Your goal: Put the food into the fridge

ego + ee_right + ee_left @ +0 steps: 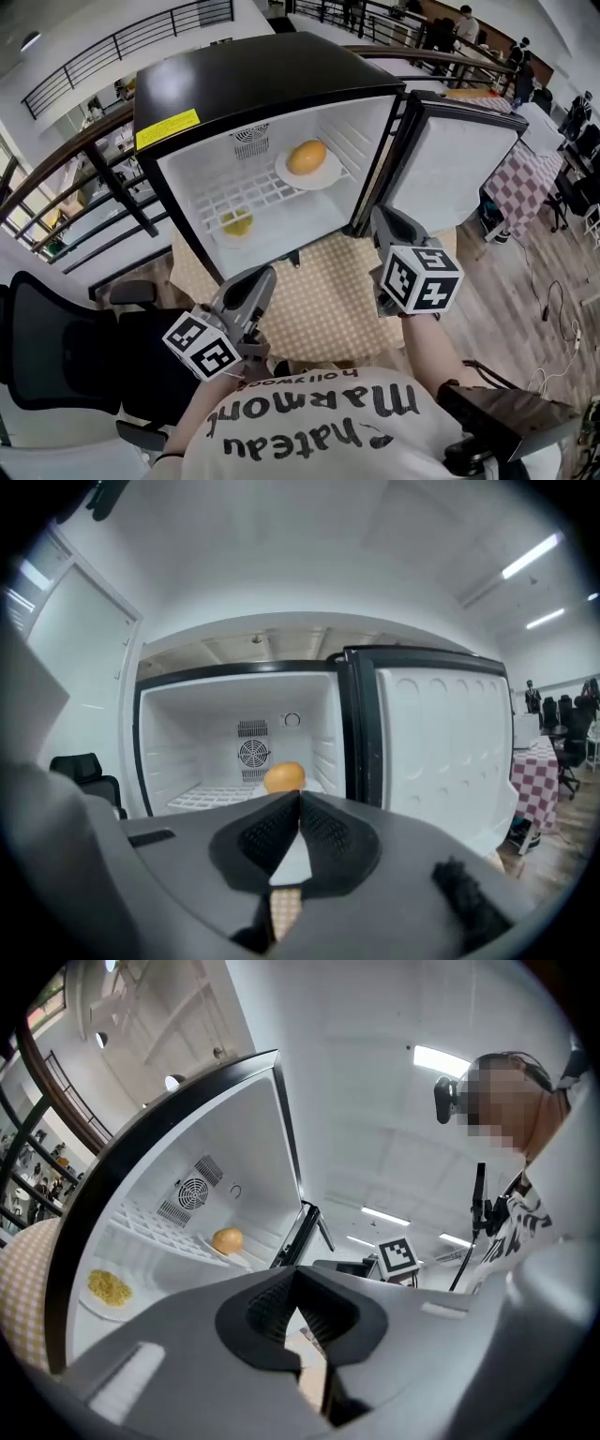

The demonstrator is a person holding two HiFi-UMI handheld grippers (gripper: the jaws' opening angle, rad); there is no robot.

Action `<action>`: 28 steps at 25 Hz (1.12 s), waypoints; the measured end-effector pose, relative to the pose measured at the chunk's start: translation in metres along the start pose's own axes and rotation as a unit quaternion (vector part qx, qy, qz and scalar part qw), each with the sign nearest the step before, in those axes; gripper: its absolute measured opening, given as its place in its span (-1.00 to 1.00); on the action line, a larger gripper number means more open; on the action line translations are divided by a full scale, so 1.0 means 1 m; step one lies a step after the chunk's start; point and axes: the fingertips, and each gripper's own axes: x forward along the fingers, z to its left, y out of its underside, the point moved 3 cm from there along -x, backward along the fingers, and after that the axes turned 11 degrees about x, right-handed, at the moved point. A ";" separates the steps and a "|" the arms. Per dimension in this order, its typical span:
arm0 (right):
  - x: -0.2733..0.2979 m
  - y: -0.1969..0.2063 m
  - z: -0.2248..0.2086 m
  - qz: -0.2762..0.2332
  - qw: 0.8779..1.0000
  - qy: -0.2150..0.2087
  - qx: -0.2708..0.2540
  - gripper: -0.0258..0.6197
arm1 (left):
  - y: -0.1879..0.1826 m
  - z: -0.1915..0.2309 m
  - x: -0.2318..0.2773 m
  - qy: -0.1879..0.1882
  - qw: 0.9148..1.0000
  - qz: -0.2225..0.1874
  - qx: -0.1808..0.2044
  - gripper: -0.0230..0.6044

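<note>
While the fridge (187,103) is standing open on the checked cloth (328,291) in the head view, the round orange food (307,157) is lying on a white plate (330,178) at the right edge of the wire shelf (246,195). The yellow food (236,223) is sitting lower, near the front left corner of the compartment. The left gripper (265,274) and right gripper (382,217) are hovering outside the opening, well apart from both foods. The door (450,159) is standing open at the right.

In the left gripper view, the left gripper (298,1274) is holding its jaws together with nothing between them. The round orange food (228,1239) and yellow food (109,1287) are lying inside the fridge, left of the jaw tips.

In the right gripper view, the right gripper (298,801) is showing its jaws pressed together and empty. The round orange food (284,777) is appearing just above the jaw tips, deep in the compartment and well apart from them.
</note>
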 end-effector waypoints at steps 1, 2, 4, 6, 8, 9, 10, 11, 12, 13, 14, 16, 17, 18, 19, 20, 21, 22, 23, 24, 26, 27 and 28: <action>-0.009 0.010 -0.003 0.009 1.000 -0.005 0.009 -0.87 | 0.000 -0.008 -0.002 0.004 1.000 0.001 0.002 -0.91; -0.019 0.021 -0.005 0.018 1.000 -0.009 0.017 -0.87 | 0.002 -0.017 -0.005 0.008 1.000 0.002 0.005 -0.91; -0.041 0.044 -0.010 0.030 0.999 -0.018 0.032 -0.87 | 0.008 -0.035 -0.012 0.013 1.000 0.005 0.013 -0.91; -0.064 0.065 -0.016 0.038 0.998 -0.026 0.046 -0.87 | 0.018 -0.052 -0.021 0.009 1.000 0.009 0.020 -0.91; -0.088 0.083 -0.022 0.044 0.997 -0.029 0.053 -0.87 | 0.031 -0.070 -0.033 -0.001 1.000 0.013 0.022 -0.91; -0.101 0.090 -0.025 0.045 0.997 -0.028 0.052 -0.87 | 0.037 -0.078 -0.040 -0.006 1.000 0.014 0.022 -0.91; -0.112 0.095 -0.028 0.045 0.997 -0.027 0.051 -0.87 | 0.041 -0.084 -0.047 -0.011 1.000 0.015 0.022 -0.91; -0.122 0.098 -0.029 0.046 0.997 -0.026 0.052 -0.87 | 0.045 -0.090 -0.053 -0.015 1.000 0.018 0.022 -0.91; -0.130 0.102 -0.030 0.047 0.997 -0.026 0.055 -0.87 | 0.047 -0.096 -0.057 -0.017 0.999 0.021 0.021 -0.91; -0.137 0.104 -0.030 0.049 0.997 -0.027 0.059 -0.87 | 0.049 -0.102 -0.061 -0.018 0.999 0.026 0.020 -0.91; -0.144 0.107 -0.030 0.050 0.996 -0.028 0.063 -0.87 | 0.050 -0.108 -0.065 -0.019 0.999 0.031 0.020 -0.91; -0.155 0.110 -0.029 0.049 0.996 -0.030 0.069 -0.87 | 0.052 -0.119 -0.070 -0.017 0.999 0.039 0.022 -0.91; -0.159 0.112 -0.028 0.048 0.996 -0.032 0.071 -0.87 | 0.052 -0.124 -0.071 -0.015 0.999 0.041 0.023 -0.91; -0.163 0.114 -0.026 0.049 0.996 -0.034 0.072 -0.87 | 0.054 -0.128 -0.073 -0.011 0.999 0.042 0.024 -0.91; -0.164 0.117 -0.025 0.050 0.996 -0.035 0.072 -0.88 | 0.057 -0.129 -0.074 -0.009 0.999 0.043 0.024 -0.91; -0.164 0.121 -0.025 0.051 0.996 -0.035 0.069 -0.88 | 0.060 -0.129 -0.075 -0.007 0.999 0.043 0.025 -0.91; -0.163 0.126 -0.026 0.053 0.996 -0.034 0.066 -0.88 | 0.065 -0.128 -0.075 -0.006 0.999 0.042 0.025 -0.91; -0.164 0.130 -0.027 0.054 0.996 -0.033 0.064 -0.87 | 0.070 -0.128 -0.076 -0.006 0.999 0.042 0.026 -0.91; -0.167 0.134 -0.029 0.055 0.996 -0.033 0.063 -0.88 | 0.074 -0.131 -0.076 -0.007 0.999 0.043 0.026 -0.91; -0.171 0.135 -0.031 0.055 0.996 -0.034 0.064 -0.87 | 0.077 -0.135 -0.078 -0.007 0.999 0.044 0.027 -0.91; -0.179 0.136 -0.033 0.052 0.996 -0.036 0.065 -0.88 | 0.079 -0.143 -0.080 -0.008 0.998 0.046 0.028 -0.91; -0.182 0.135 -0.034 0.051 0.996 -0.036 0.067 -0.88 | 0.079 -0.146 -0.081 -0.008 0.998 0.047 0.029 -0.91; -0.184 0.134 -0.034 0.050 0.996 -0.037 0.069 -0.88 | 0.078 -0.148 -0.082 -0.008 0.998 0.047 0.030 -0.91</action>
